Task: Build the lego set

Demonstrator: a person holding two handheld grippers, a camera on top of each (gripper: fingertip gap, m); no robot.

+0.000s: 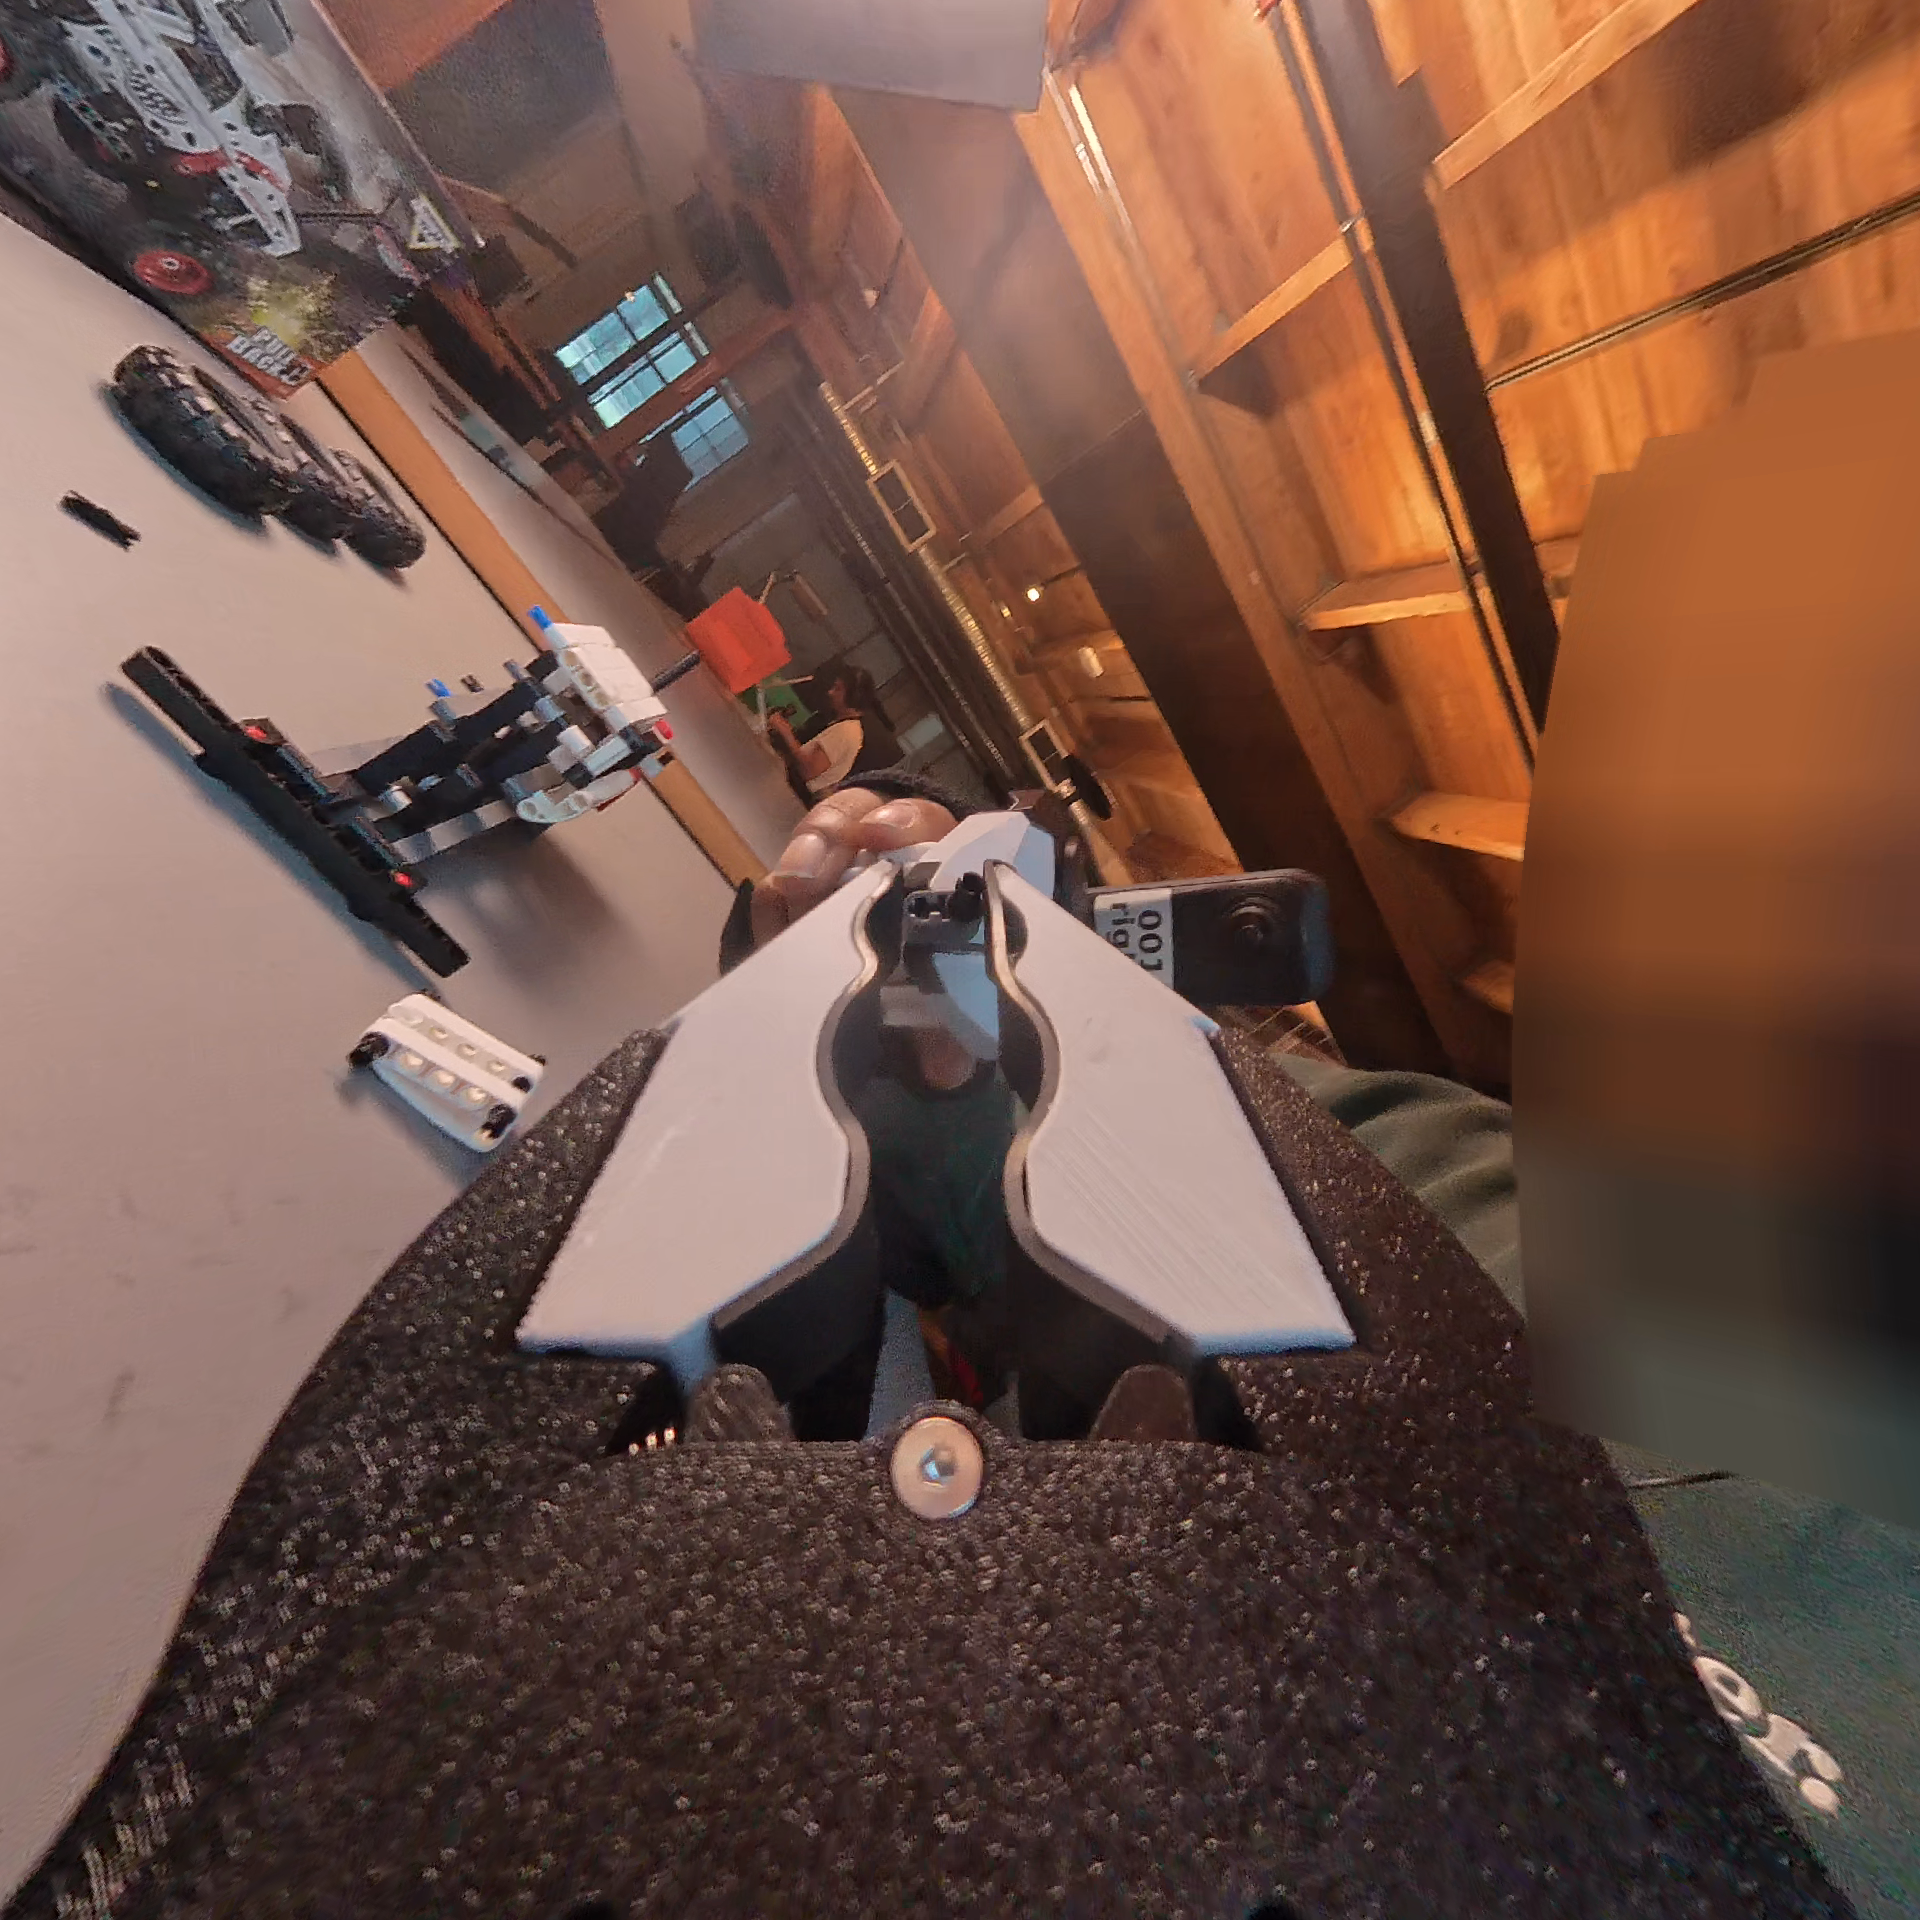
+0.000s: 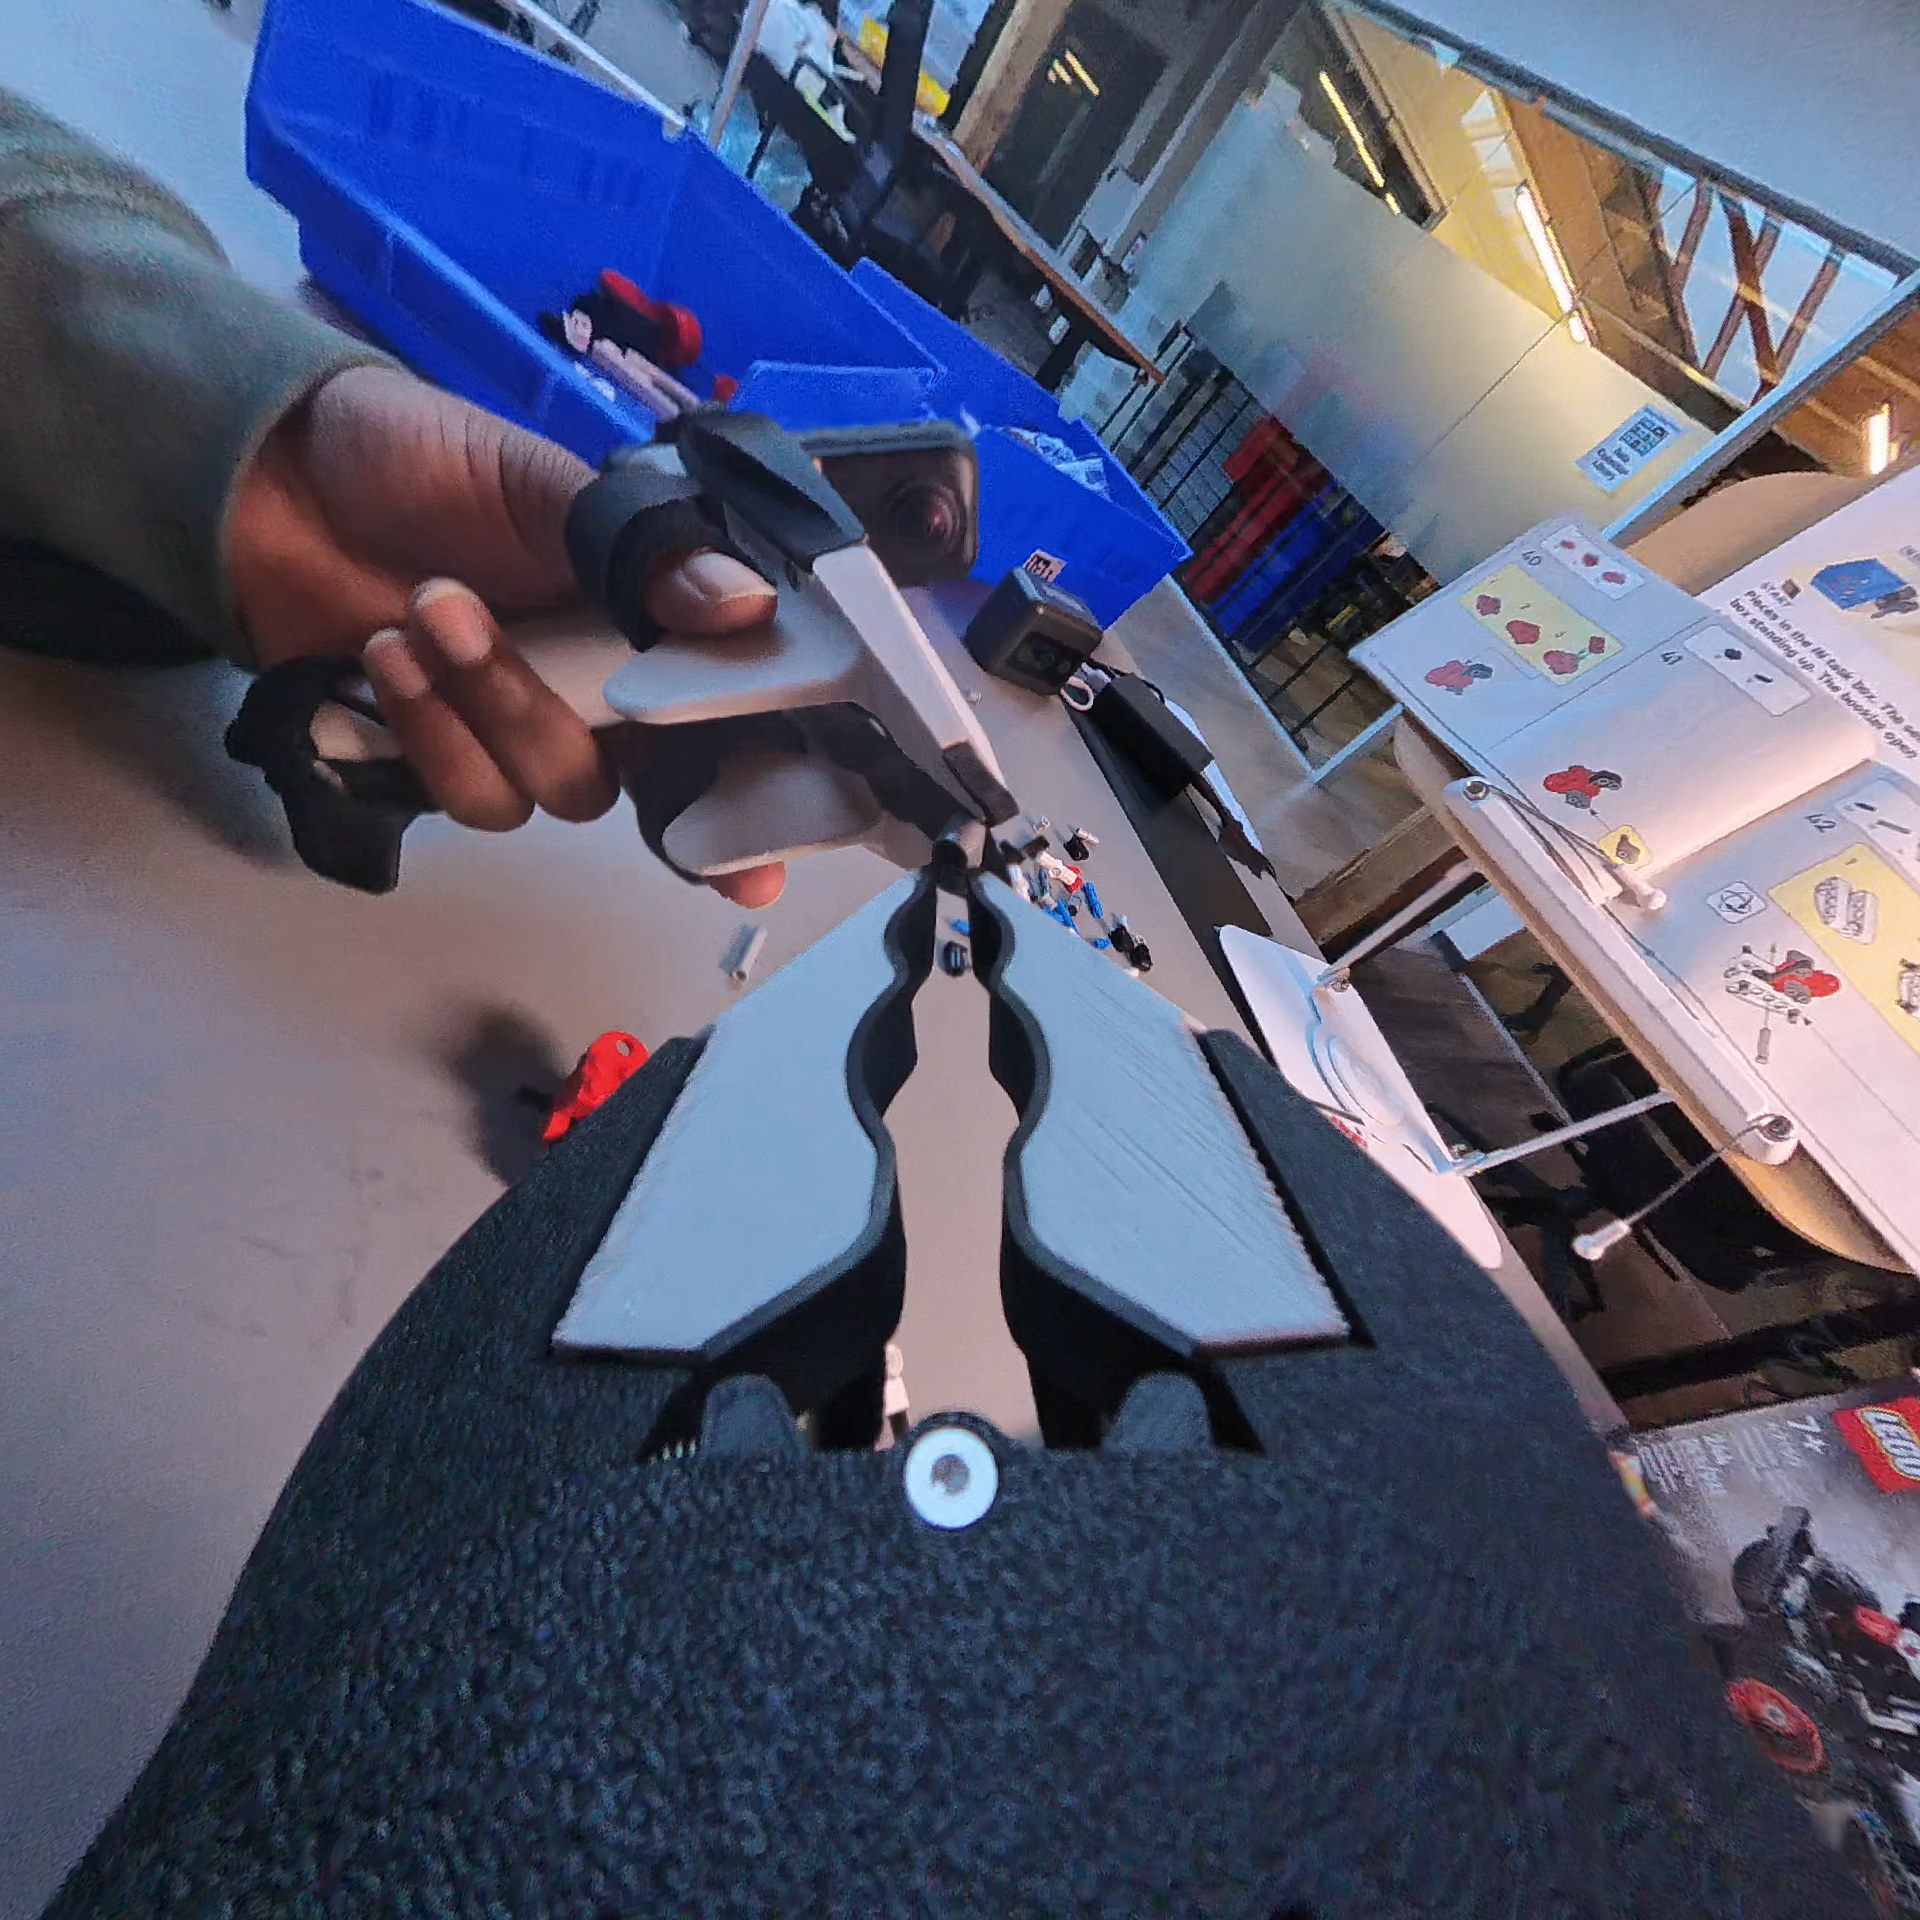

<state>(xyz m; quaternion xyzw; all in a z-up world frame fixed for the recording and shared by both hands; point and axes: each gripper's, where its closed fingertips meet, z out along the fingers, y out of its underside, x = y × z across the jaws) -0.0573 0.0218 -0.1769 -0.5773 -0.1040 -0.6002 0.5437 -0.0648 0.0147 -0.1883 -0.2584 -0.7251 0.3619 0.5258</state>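
In the left wrist view my left gripper (image 1: 940, 902) is shut on a small dark grey piece (image 1: 935, 920) with black pins, held above the table. The right gripper (image 1: 987, 847) meets it tip to tip from the far side, held by a hand. In the right wrist view my right gripper (image 2: 951, 883) is nearly closed on a small black pin (image 2: 956, 847), and the left gripper (image 2: 982, 800) presses in from the upper left. A partly built black and white chassis (image 1: 416, 769) and a white panel (image 1: 447, 1070) lie on the table.
Several black tyres (image 1: 270, 457), a small black piece (image 1: 99, 520) and the set's box (image 1: 208, 177) lie at the far left. Blue bins (image 2: 582, 239), loose small pieces (image 2: 1081, 904), a red piece (image 2: 597, 1075) and a booklet on a stand (image 2: 1662, 727) surround the right gripper. The tips of both grippers are at nearly the same place.
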